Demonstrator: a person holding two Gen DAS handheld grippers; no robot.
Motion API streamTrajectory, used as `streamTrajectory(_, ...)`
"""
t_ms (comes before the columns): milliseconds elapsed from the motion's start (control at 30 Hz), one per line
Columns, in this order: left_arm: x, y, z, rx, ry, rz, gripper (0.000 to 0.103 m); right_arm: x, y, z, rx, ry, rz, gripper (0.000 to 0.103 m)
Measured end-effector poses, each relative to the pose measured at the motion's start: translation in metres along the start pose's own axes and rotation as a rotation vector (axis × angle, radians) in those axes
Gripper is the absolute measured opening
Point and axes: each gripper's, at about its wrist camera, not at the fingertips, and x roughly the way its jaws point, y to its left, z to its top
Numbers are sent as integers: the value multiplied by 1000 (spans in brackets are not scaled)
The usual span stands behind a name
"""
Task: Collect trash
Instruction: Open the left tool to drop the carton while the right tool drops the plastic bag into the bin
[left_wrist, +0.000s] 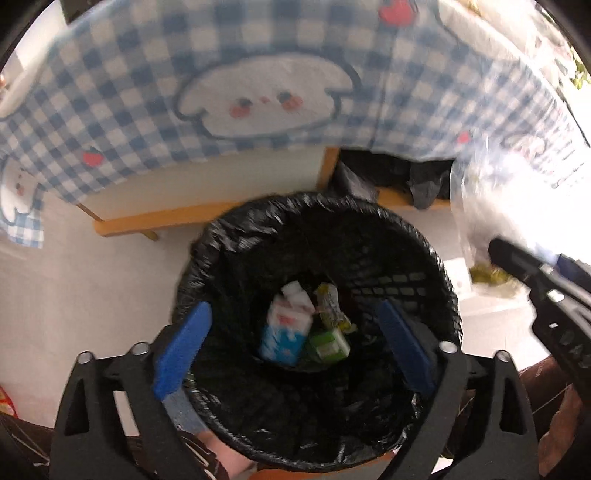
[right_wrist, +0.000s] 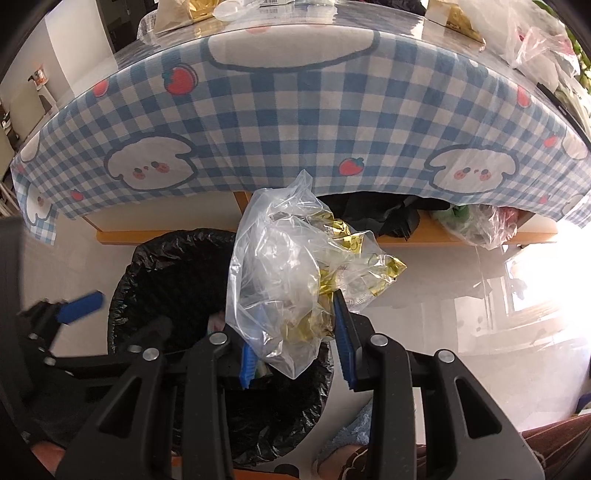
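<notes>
A black mesh bin (left_wrist: 417, 258) lined with a black bag stands on the floor by the table. In it lie a blue-and-white carton (left_wrist: 282, 332), a green packet (left_wrist: 328, 345) and a crumpled wrapper (left_wrist: 330, 301). My left gripper (left_wrist: 291, 343) is open and empty, right above the bin's mouth. My right gripper (right_wrist: 295, 332) is shut on a clear plastic bag (right_wrist: 280, 266) with gold wrappers inside, held beside the bin's right rim (right_wrist: 155, 254). The bag also shows at the right of the left wrist view (left_wrist: 476, 206).
The table has a blue checked cloth (right_wrist: 295, 110) with rabbit and strawberry prints, hanging over its edge. More bags and packets (right_wrist: 535, 40) lie on the table top. Under the table are a wooden shelf (right_wrist: 443, 240), dark cloth and another plastic bag (right_wrist: 484, 221). The floor is pale tile.
</notes>
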Motion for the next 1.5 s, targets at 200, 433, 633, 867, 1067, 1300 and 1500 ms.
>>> streamTrajectory(200,-26,28,6,-40,-45,21,97,8,13,-5,-5,10,17,34)
streamTrajectory(433,-34,48,3,-73,-59,34,97,21,38,-11,-27,25,30,34)
streamTrajectory(633,-30,61,-2,-91,-52,43,97,39,54,-16,-50,58,37,35)
streamTrajectory(867,-25,76,-10,-115,-33,46,97,53,75,-18,-103,82,48,36)
streamTrajectory(1067,-22,85,-14,-118,-21,58,97,60,89,-19,-123,92,61,36)
streamTrajectory(1300,-19,94,-16,-134,-13,65,97,67,95,-20,-118,110,90,43)
streamTrajectory(1500,-16,95,-17,-136,1,75,97,64,97,-18,-119,93,93,56)
